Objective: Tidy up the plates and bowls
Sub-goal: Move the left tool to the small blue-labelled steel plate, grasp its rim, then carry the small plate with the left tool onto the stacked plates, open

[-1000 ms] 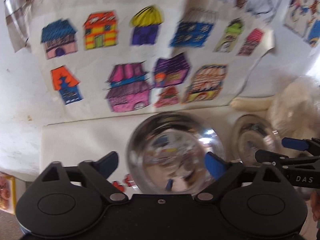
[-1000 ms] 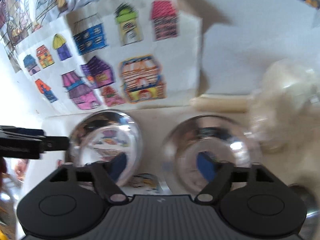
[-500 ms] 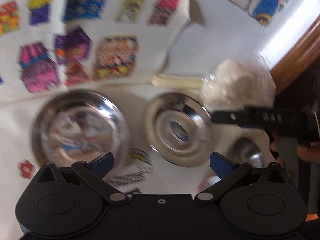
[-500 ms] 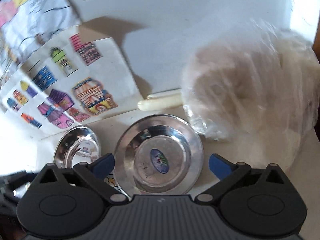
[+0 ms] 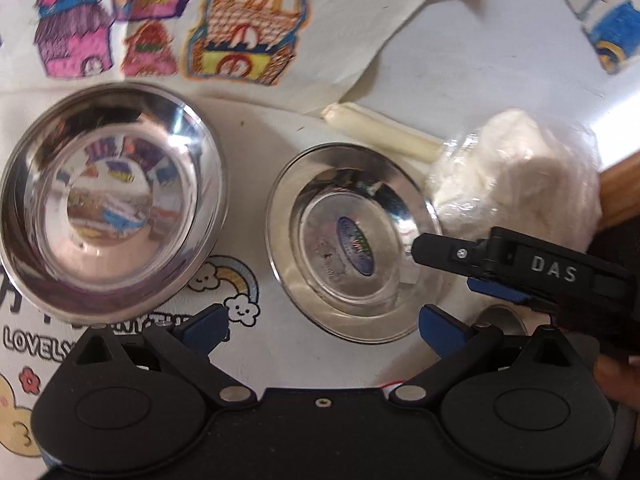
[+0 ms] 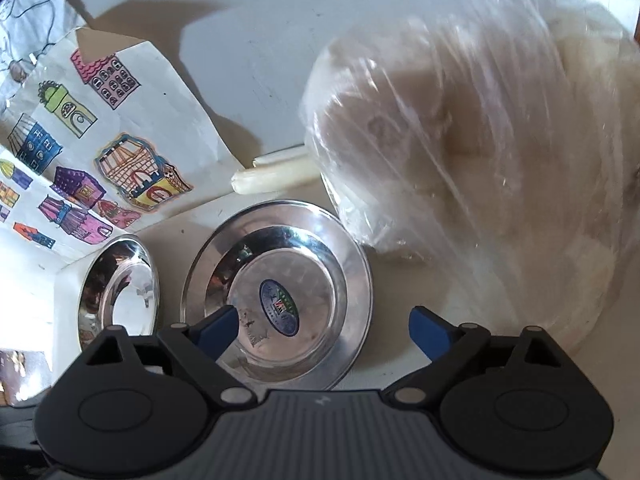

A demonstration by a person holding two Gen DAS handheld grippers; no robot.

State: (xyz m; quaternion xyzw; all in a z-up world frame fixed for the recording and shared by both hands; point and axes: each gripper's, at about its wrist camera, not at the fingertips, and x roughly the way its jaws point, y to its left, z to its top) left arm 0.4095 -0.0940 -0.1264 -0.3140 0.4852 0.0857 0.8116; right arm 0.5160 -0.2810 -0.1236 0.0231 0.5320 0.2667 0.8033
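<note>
A deep steel bowl (image 5: 108,196) sits at the left on the printed table cover; it also shows in the right wrist view (image 6: 120,284). A shallow steel plate with a sticker in its middle (image 5: 352,248) lies to its right, and it shows in the right wrist view too (image 6: 280,292). My left gripper (image 5: 320,326) is open and empty just in front of the plate. My right gripper (image 6: 320,328) is open and empty, its left finger over the plate's near side. The right gripper (image 5: 460,264) reaches in over the plate's right rim in the left wrist view.
A clear bag of white stuff (image 6: 480,140) stands right of the plate. A cream stick (image 5: 380,132) lies behind the plate. A sheet of coloured house drawings (image 5: 168,24) lies along the back. A small steel object (image 5: 502,320) shows under the right gripper.
Both grippers have moved right and closer to the table. The plate now sits between each gripper's open fingers. The bowl and plate have not moved.
</note>
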